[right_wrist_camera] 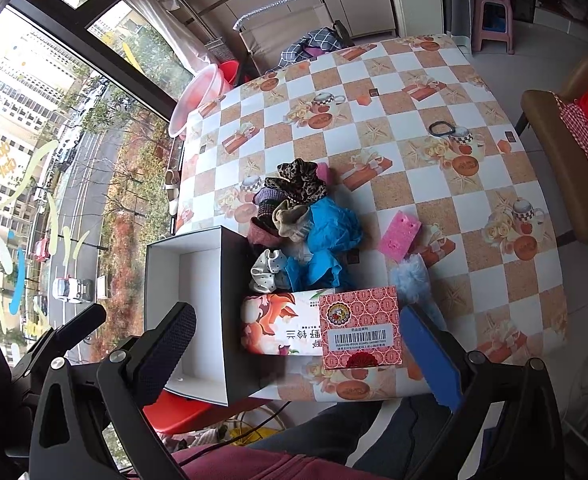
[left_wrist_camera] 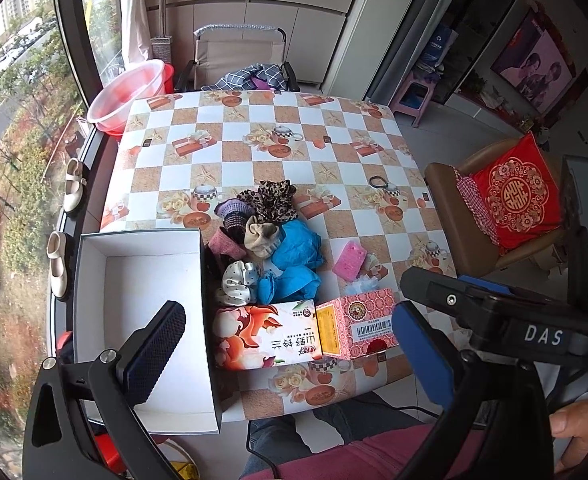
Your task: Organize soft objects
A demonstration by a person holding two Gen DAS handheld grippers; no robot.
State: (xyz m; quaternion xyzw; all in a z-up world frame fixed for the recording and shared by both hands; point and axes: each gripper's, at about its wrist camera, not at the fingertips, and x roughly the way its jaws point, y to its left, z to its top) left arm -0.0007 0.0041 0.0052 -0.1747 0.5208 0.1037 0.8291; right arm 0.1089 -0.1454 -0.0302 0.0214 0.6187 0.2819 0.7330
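A heap of soft objects (left_wrist_camera: 265,236) sits at the middle of the left wrist frame on the checkered worktop (left_wrist_camera: 334,152), pressed against the right wall of an open white box (left_wrist_camera: 141,280). At the heap's top lies a leopard-print scrunchie (left_wrist_camera: 273,198), below it a purple knit piece (left_wrist_camera: 233,212) and a beige sock (left_wrist_camera: 261,236), to the right crumpled blue cloth (left_wrist_camera: 298,256), and at the lower edge a white polka-dot scrunchie (left_wrist_camera: 239,282). A pink sponge (left_wrist_camera: 350,260) lies apart to the right, and a black hair tie (left_wrist_camera: 378,181) lies further up. Two cartons, one floral (left_wrist_camera: 265,334) and one pink-patterned (left_wrist_camera: 358,322), stand just below the heap. The left gripper (left_wrist_camera: 289,344) and right gripper (right_wrist_camera: 298,356) both hang low in frame with fingers spread wide, holding nothing.
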